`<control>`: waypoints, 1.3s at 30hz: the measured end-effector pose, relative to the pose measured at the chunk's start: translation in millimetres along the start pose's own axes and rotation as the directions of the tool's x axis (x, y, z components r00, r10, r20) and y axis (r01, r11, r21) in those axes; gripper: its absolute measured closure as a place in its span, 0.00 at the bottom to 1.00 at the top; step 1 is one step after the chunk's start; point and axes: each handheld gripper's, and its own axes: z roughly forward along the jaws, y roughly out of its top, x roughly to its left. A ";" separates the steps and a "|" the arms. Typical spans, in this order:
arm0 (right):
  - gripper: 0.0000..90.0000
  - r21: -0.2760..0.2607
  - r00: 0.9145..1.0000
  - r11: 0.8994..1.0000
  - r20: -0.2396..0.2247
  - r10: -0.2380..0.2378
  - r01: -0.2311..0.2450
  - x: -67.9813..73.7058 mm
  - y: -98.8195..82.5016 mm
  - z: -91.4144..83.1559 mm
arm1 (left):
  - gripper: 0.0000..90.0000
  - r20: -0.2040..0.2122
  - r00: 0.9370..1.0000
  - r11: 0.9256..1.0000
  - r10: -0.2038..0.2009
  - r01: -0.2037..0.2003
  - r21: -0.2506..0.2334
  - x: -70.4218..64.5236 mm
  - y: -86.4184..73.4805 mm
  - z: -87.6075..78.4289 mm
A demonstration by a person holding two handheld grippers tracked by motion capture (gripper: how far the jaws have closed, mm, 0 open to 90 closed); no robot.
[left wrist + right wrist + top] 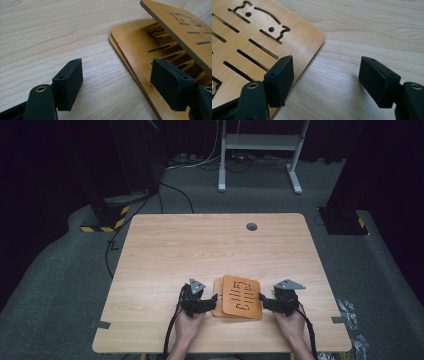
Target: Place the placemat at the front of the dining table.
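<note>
Bamboo-coloured boards lie stacked near the front edge of the pale wood table, between the two grippers. The top board carries a row of straight slots with a bracket-shaped cutout at each end. It sits raised and tilted over the lower boards, its near edge lifted clear of them in the left gripper view; how it is propped cannot be made out.

Left gripper: held in the person's left hand, pointing right toward the stack. Jaws wide apart, nothing between them. In its own view one jaw hangs over bare table just beside the stack's edge; the other is over the lower board, beneath the overhang of the raised one. Contact with either board is not evident, though the angle is low and it is hard to be sure.

Right gripper: in the person's right hand, pointing left at the stack's right side. Jaws also spread wide, empty. In its own view one jaw overlaps the slotted board's edge near a rounded corner, the other is over bare table, well off the board.

Dark cables trail from both grippers toward the table's front edge. A small grey round cap is set in the table's far side. Grey carpet surrounds the table
</note>
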 end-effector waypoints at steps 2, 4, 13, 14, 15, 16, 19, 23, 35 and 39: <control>0.31 0.008 1.000 1.000 -0.011 0.004 -0.004 -1.8 0.4 0.1 | 0.29 0.030 0.999 1.000 -0.023 0.023 -0.010 -1.0 -0.3 -2.1; 0.31 0.011 1.000 1.000 -0.016 0.012 -0.012 -1.9 0.7 0.2 | 0.29 0.045 0.999 1.000 -0.024 0.024 -0.016 -3.1 -0.1 -3.2; 0.31 0.007 1.000 1.000 -0.016 0.014 -0.014 -2.8 0.4 1.3 | 0.28 0.110 0.993 0.997 -0.045 0.051 -0.056 -6.7 4.2 -18.0; 0.31 0.008 1.000 1.000 -0.016 0.013 -0.013 -2.8 0.4 1.2 | 0.28 0.110 0.993 0.997 -0.045 0.051 -0.056 -6.7 4.2 -18.0; 0.31 0.009 1.000 1.000 -0.016 0.016 -0.016 -2.7 0.5 1.1 | 0.28 0.121 0.991 0.997 -0.047 0.055 -0.058 -8.1 5.4 -20.6; 0.31 0.009 1.000 1.000 -0.017 0.016 -0.016 -2.9 0.4 1.1 | 0.28 0.126 0.991 0.997 -0.048 0.056 -0.061 -9.0 6.0 -21.4; 0.31 0.015 1.000 1.000 -0.022 0.018 -0.018 -3.0 0.6 0.7 | 0.28 0.148 0.987 0.996 -0.060 0.069 -0.058 -13.2 8.2 -21.8; 0.31 0.003 1.000 1.000 -0.013 0.019 -0.019 -2.5 0.2 1.7 | 0.28 0.169 0.984 0.997 -0.057 0.065 -0.040 -17.8 11.7 -19.0; 0.31 0.002 1.000 1.000 -0.006 0.028 -0.028 -1.3 0.3 2.1 | 0.27 0.174 0.982 0.997 -0.070 0.071 -0.001 -29.6 22.5 -10.1; 0.31 0.003 1.000 1.000 -0.007 0.028 -0.028 -1.3 0.4 2.1 | 0.27 0.156 0.987 0.999 -0.051 0.048 0.023 -35.0 22.4 -7.9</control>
